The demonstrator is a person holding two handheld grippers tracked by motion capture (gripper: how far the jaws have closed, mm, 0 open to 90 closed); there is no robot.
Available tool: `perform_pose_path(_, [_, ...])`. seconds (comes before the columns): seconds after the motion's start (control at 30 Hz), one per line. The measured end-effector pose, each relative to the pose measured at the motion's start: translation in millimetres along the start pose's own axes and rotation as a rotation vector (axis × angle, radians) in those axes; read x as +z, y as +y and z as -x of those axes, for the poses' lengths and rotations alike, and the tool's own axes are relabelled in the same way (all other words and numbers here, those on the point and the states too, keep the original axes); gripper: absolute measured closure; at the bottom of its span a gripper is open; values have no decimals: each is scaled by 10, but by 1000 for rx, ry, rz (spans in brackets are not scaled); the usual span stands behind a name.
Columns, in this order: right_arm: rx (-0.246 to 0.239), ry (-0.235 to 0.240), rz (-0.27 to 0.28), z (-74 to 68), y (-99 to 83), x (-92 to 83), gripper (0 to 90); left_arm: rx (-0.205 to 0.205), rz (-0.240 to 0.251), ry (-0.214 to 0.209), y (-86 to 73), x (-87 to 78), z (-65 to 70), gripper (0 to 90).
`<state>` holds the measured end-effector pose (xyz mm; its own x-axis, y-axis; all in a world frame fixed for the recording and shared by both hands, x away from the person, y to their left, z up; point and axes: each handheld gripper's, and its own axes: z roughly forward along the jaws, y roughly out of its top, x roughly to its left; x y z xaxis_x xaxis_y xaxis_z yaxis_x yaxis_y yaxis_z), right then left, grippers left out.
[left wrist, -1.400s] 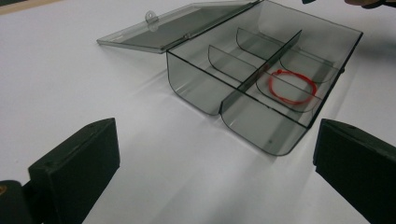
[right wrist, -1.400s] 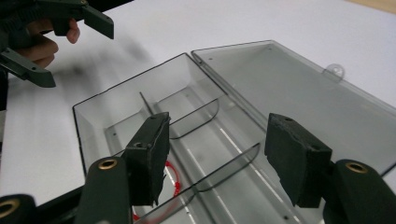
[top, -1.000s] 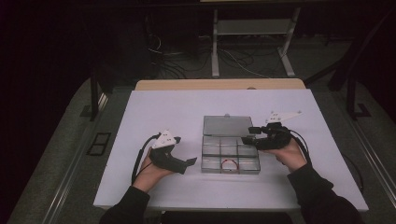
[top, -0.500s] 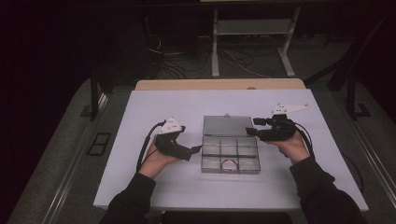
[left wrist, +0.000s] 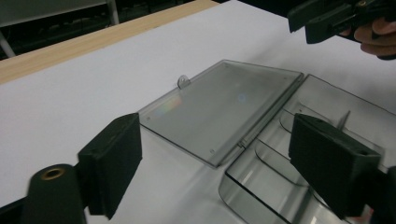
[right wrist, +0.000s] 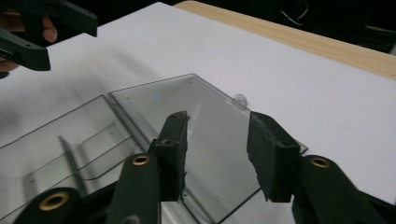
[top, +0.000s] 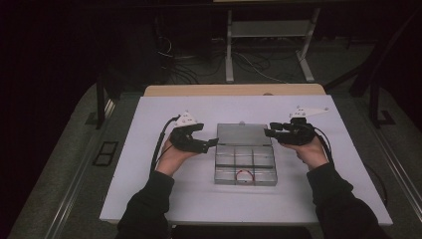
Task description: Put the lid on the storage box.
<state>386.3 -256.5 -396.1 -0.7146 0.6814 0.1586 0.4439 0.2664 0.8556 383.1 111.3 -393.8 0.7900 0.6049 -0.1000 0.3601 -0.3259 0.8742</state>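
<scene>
A clear plastic compartment box point(top: 245, 162) lies open at mid-table, its lid point(top: 244, 134) flat on the far side. A small red ring point(top: 244, 175) sits in a front compartment. My left gripper point(top: 213, 144) hovers at the box's left edge near the hinge. Its jaws have just been closing but stand wide apart point(left wrist: 219, 163), pressing on nothing, with the lid's corner point(left wrist: 219, 112) below them. My right gripper point(top: 268, 132) hangs over the lid's right edge. Its jaws have also just been closing, and the gap point(right wrist: 219, 140) holds nothing.
The white tabletop point(top: 149, 189) stretches around the box, with a wooden strip point(top: 234, 90) along its far edge. Beyond it stand a metal stand point(top: 268, 30) and cables on the dark floor. Cables trail from both grippers.
Both hands have moved away from the person toward the box's hinge line, the left one farther. Both pairs of jaws look narrower than before.
</scene>
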Motion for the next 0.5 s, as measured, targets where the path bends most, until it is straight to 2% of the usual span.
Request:
perform_pose_path(0.1, [3,-25,-8,61,6,41,638,-14,1,-2,23,74,-61,204])
perform_pose_path(0.23, [13,-57,-32,153,-22,97,733,-43,-10,-1,26,168,-156,287])
perform_pose_path(0.33, [24,-69,-52,199,-51,112,793,-44,-18,15,32,234,-206,360])
perform_pose_path(0.5, [40,-85,-52,269,-77,116,882,-50,-16,25,39,331,-260,450])
